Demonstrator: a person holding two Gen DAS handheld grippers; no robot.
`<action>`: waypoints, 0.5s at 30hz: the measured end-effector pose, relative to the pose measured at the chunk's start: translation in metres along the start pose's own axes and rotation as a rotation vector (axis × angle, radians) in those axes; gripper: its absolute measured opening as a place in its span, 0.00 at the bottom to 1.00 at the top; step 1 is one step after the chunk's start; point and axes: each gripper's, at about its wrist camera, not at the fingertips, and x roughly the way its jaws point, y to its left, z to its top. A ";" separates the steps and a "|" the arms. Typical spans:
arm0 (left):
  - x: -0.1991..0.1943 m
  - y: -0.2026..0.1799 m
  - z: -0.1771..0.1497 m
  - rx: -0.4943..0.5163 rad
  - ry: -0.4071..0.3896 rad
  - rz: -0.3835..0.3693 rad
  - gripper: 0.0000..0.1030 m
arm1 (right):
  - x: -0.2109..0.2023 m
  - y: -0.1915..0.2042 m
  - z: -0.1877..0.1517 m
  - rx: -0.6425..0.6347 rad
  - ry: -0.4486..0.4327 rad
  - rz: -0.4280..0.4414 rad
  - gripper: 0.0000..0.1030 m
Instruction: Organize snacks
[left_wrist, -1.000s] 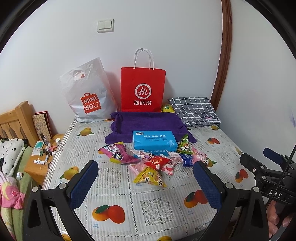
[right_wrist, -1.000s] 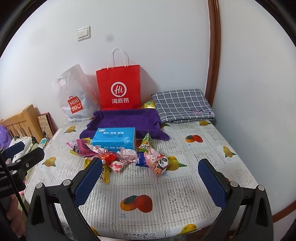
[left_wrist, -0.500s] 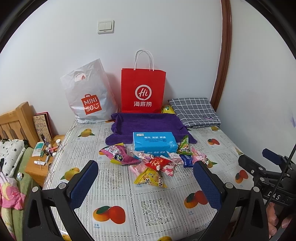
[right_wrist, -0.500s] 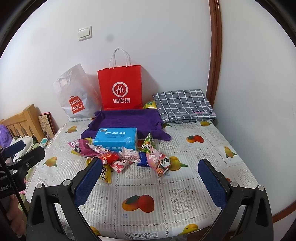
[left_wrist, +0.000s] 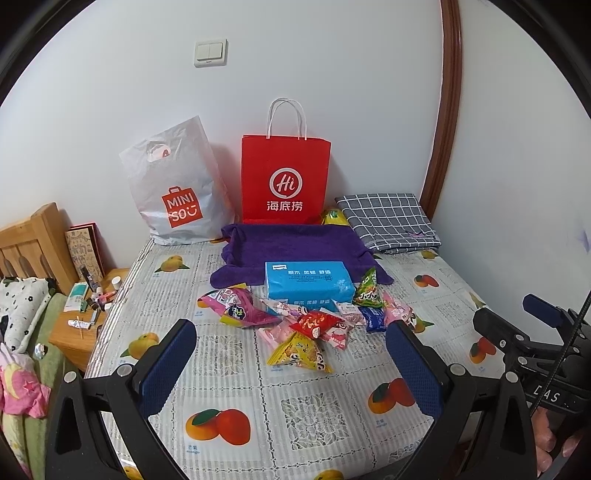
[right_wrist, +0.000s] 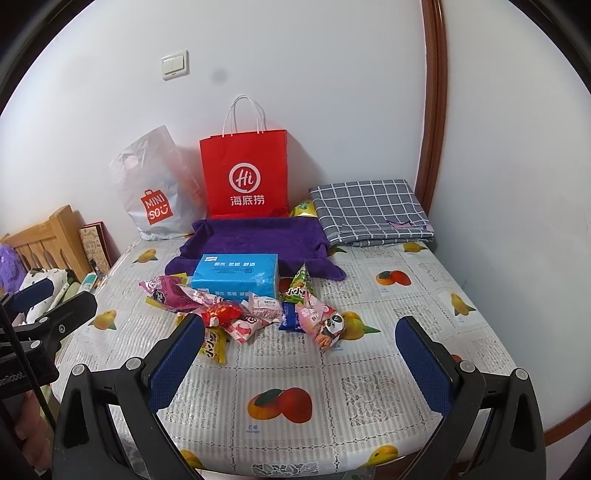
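Several snack packets lie in a loose pile mid-table: a yellow one (left_wrist: 300, 353), a red one (left_wrist: 313, 323), a magenta one (left_wrist: 240, 307), a green one (left_wrist: 367, 291) and a pink panda one (right_wrist: 323, 321). Behind them sit a blue tissue pack (left_wrist: 308, 282) and a purple cloth tray (left_wrist: 295, 242). My left gripper (left_wrist: 291, 363) is open and empty, hovering in front of the pile. My right gripper (right_wrist: 301, 360) is open and empty, also short of the pile. Each gripper shows at the edge of the other's view.
A red paper bag (left_wrist: 285, 182) and a white Miniso bag (left_wrist: 173, 192) stand against the back wall. A folded grey checked cloth (left_wrist: 388, 221) lies at the back right. A wooden nightstand (left_wrist: 85, 325) with small items stands left of the fruit-print tablecloth (left_wrist: 229, 413).
Both views have shifted slightly: the scene sits a little lower and larger in frame, so both grippers have edged forward or tilted up. Nothing on the table moved.
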 end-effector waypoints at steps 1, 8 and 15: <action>0.000 0.000 0.000 0.001 -0.001 0.001 1.00 | 0.000 0.000 0.000 0.000 0.000 0.001 0.99; 0.000 0.000 0.000 0.003 -0.001 -0.004 1.00 | -0.003 0.003 0.001 -0.003 -0.007 0.006 0.99; 0.000 -0.001 0.000 0.008 -0.002 -0.009 1.00 | -0.004 0.005 0.001 -0.009 -0.013 0.013 0.99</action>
